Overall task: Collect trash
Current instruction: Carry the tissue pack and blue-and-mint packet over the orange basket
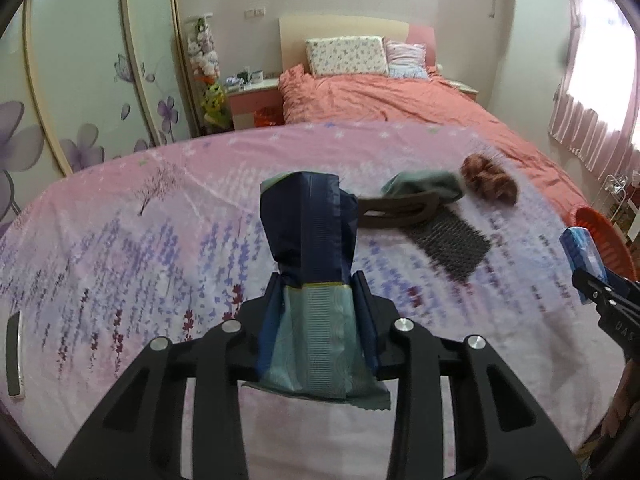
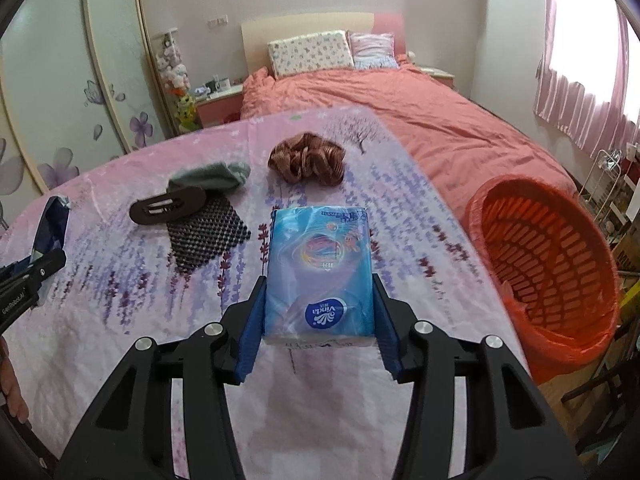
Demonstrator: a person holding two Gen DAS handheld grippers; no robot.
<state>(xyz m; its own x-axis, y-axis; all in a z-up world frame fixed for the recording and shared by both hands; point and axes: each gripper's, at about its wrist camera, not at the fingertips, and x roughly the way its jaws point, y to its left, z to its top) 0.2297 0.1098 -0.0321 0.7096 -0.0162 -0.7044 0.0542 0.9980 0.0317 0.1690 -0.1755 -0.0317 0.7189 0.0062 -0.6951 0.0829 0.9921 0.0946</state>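
Note:
My left gripper [image 1: 318, 286] is shut on a dark blue and teal foil wrapper [image 1: 308, 232], held above the pink floral cloth; it also shows at the left edge of the right wrist view [image 2: 50, 228]. My right gripper [image 2: 320, 300] is shut on a blue Vinda tissue pack [image 2: 320, 268], held above the cloth; it shows at the right edge of the left wrist view [image 1: 582, 256]. An orange basket [image 2: 548, 264] lined with an orange bag stands off the cloth's right edge, to the right of the tissue pack.
On the pink cloth [image 2: 100, 320] lie a brown scrunchie [image 2: 308, 158], a green sock [image 2: 212, 176], a dark hair clip [image 2: 168, 206] and a black mesh mat [image 2: 206, 238]. A phone [image 1: 15, 356] lies at the left edge. A bed [image 2: 380, 96] lies behind, a wardrobe [image 1: 80, 80] at the left.

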